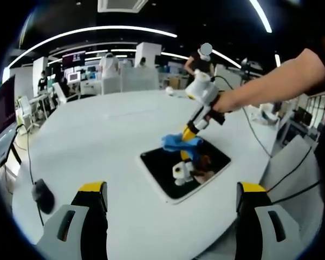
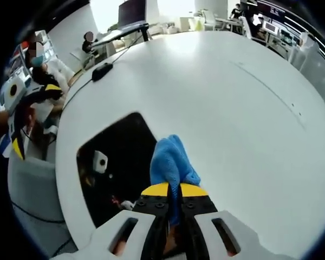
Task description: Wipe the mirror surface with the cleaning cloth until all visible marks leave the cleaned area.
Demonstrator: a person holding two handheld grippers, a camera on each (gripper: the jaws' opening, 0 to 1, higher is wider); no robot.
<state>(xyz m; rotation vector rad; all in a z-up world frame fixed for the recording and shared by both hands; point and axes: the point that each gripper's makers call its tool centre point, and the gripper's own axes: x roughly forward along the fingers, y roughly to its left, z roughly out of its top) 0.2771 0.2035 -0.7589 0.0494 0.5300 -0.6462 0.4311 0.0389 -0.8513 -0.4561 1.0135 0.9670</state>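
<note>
Pinching cloth (image 2: 172, 165) in right hand-held gripper (image 2: 174, 190) | mirror (image 2: 119, 168) marks indiscernible | left hand-held gripper (image 1: 172, 195) wide

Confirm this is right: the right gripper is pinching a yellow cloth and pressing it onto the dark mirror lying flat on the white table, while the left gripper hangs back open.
Wrong in one respect: the cloth is blue, not yellow, as the right gripper view shows. The rest holds: the right gripper is shut on it at the mirror on the white table, and the left gripper hangs back open.
</note>
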